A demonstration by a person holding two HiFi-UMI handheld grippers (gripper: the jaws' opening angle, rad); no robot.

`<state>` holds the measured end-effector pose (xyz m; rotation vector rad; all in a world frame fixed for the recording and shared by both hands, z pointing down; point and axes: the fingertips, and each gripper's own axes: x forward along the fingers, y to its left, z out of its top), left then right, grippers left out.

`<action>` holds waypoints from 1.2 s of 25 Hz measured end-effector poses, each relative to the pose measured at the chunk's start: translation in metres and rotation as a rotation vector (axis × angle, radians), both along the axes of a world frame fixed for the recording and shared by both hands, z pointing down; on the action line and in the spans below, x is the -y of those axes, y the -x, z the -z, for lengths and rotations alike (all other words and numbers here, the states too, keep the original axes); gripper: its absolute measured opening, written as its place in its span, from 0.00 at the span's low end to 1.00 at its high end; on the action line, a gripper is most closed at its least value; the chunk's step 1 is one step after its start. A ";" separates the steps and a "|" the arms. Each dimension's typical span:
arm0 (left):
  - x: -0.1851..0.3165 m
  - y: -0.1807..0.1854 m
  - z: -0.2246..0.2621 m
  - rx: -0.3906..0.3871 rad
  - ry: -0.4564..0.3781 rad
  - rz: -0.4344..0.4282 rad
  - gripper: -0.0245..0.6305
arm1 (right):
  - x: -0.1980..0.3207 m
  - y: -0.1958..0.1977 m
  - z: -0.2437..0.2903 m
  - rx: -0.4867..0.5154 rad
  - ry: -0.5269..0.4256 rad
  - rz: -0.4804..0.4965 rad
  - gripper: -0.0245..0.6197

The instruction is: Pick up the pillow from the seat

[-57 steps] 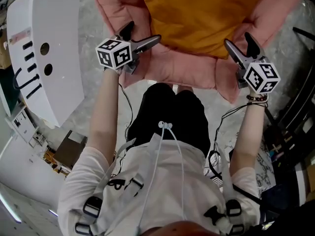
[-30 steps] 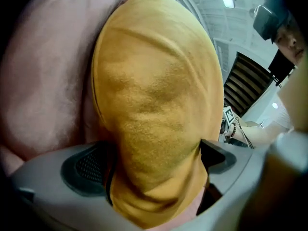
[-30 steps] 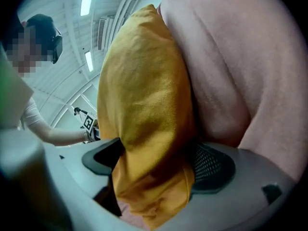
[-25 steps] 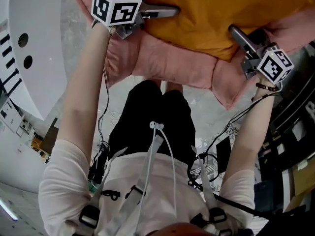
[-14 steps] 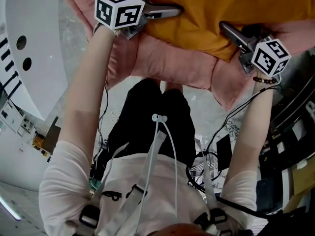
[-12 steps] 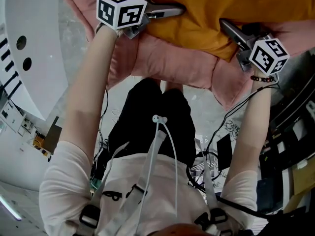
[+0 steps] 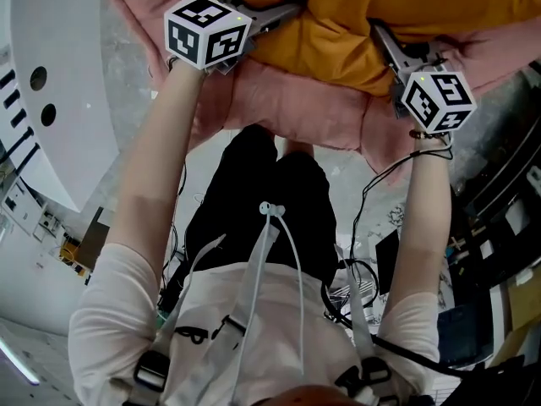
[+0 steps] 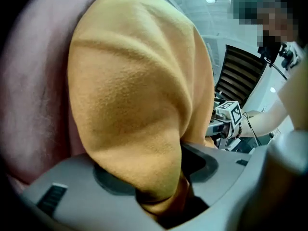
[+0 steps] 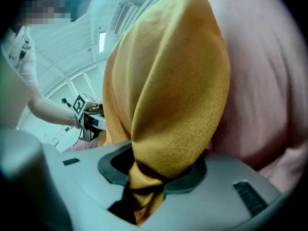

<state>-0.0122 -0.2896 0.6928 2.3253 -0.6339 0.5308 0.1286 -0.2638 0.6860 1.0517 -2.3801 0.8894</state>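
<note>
Two pinches: left gripper (image 7: 272, 13) and right gripper (image 7: 385, 42) closing on the pillow's (image 7: 355, 11) near edge, pink seat (image 7: 296, 100) beneath.

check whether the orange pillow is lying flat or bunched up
Bunched at two corners: the left gripper and right gripper, fingers closing, each pinch the orange pillow into folds.

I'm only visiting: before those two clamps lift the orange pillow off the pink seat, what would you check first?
1. Left gripper has pillow fabric between its jaws: ok, closing on a bunched corner.
2. Right gripper likewise: ok, closing on pinched fabric.
3. Pink seat kept out of both grips: ok, only orange fabric shows there.
4. Grips on opposite sides of the pillow: ok.
5. Hold firm enough to lift: cannot tell.
</note>
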 end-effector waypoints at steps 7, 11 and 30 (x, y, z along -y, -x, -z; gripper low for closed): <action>-0.005 0.005 0.038 -0.038 -0.085 0.055 0.44 | -0.007 0.004 0.044 -0.002 -0.110 0.025 0.29; -0.002 0.006 0.073 -0.052 -0.145 0.088 0.44 | -0.004 0.006 0.080 -0.006 -0.168 0.041 0.29; 0.002 0.010 0.277 -0.085 -0.435 0.161 0.44 | 0.011 0.006 0.288 -0.015 -0.450 0.122 0.29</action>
